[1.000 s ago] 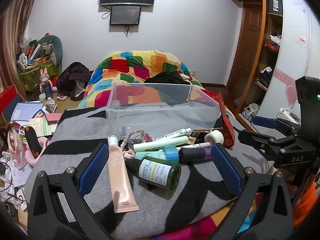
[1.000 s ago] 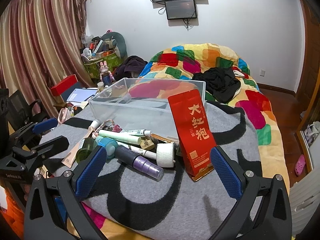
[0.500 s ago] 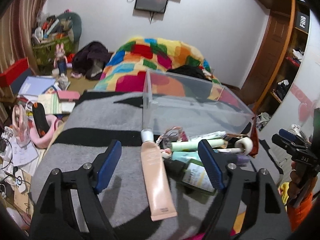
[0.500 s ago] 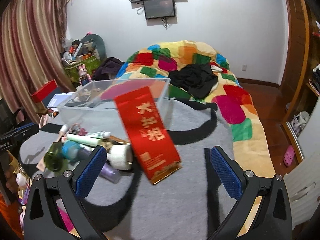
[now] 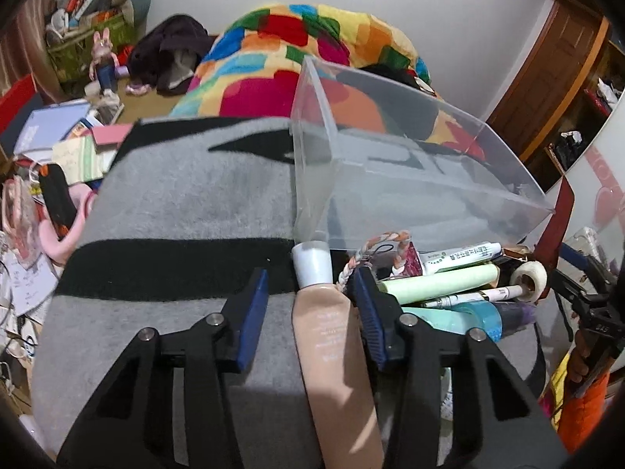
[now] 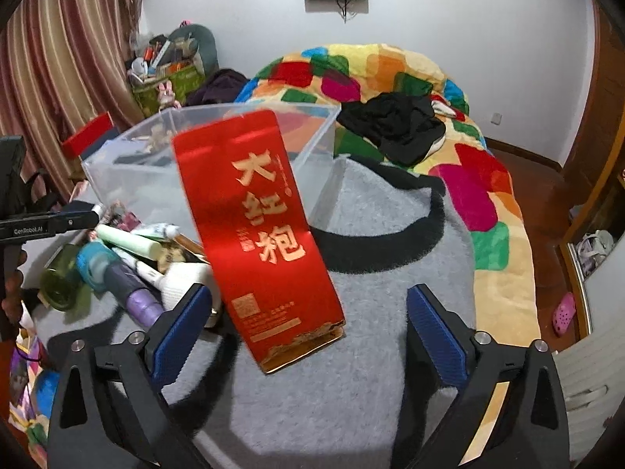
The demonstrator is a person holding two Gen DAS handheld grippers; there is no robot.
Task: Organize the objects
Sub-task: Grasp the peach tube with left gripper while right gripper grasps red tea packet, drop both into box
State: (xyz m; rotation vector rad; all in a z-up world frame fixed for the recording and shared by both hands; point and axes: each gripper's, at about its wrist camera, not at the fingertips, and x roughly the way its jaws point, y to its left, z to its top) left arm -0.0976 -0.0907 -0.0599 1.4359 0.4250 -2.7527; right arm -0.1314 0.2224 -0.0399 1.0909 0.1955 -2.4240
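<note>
A clear plastic bin (image 5: 410, 179) stands on the grey and black blanket (image 5: 175, 203). In front of it lies a pile of toiletries. My left gripper (image 5: 312, 297) is open, its fingers on either side of a beige cream tube (image 5: 332, 351) with a white cap; a gap shows at the left finger. My right gripper (image 6: 308, 328) is open and wide, facing a red tea box (image 6: 258, 230) that leans tilted against the bin (image 6: 218, 144). The box's foot lies between the fingers, apart from both.
The pile holds a pale green tube (image 5: 441, 283), a teal bottle (image 5: 465, 318), a tape roll (image 5: 529, 275), a green bottle (image 6: 60, 277) and a purple bottle (image 6: 136, 297). A colourful quilt (image 6: 390, 90) lies behind. Clutter covers the floor at left (image 5: 58, 148).
My left gripper has moved forward and down and narrowed around the beige tube. My right gripper has moved closer to the red box, still wide open.
</note>
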